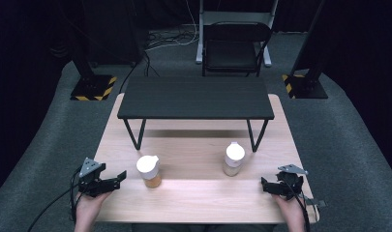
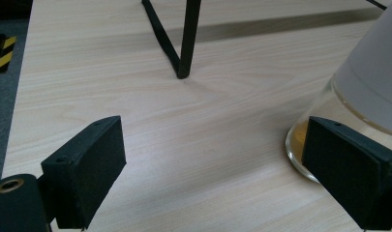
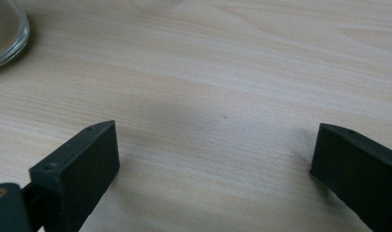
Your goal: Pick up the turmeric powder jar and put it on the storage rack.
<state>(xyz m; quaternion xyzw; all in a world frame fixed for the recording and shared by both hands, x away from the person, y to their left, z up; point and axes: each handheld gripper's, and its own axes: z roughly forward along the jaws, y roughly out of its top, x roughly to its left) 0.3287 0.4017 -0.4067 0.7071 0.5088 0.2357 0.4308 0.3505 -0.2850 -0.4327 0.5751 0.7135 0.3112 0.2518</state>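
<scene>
Standing wide with nothing between them, the left gripper's (image 1: 120,177) jaws flank the amber jar (image 1: 149,171); the right gripper's (image 1: 264,184) gape too.

In the left gripper view the amber jar (image 2: 358,92) is cut off by the right edge and partly hidden by a jaw.

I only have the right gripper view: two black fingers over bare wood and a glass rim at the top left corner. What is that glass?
Observer: In the high view it is a clear jar with a white lid, pale contents, standing left of the right gripper.
Operator: Is there a second one?
Observer: Yes, a jar with amber liquid and a white spouted lid, near the left gripper.
Operator: Does that gripper hold it?
Observer: No. The left gripper view shows open fingers, the jar beyond the right-hand one.
Operator: Anything behind the jars?
Observer: A low black shelf on the table.
</scene>
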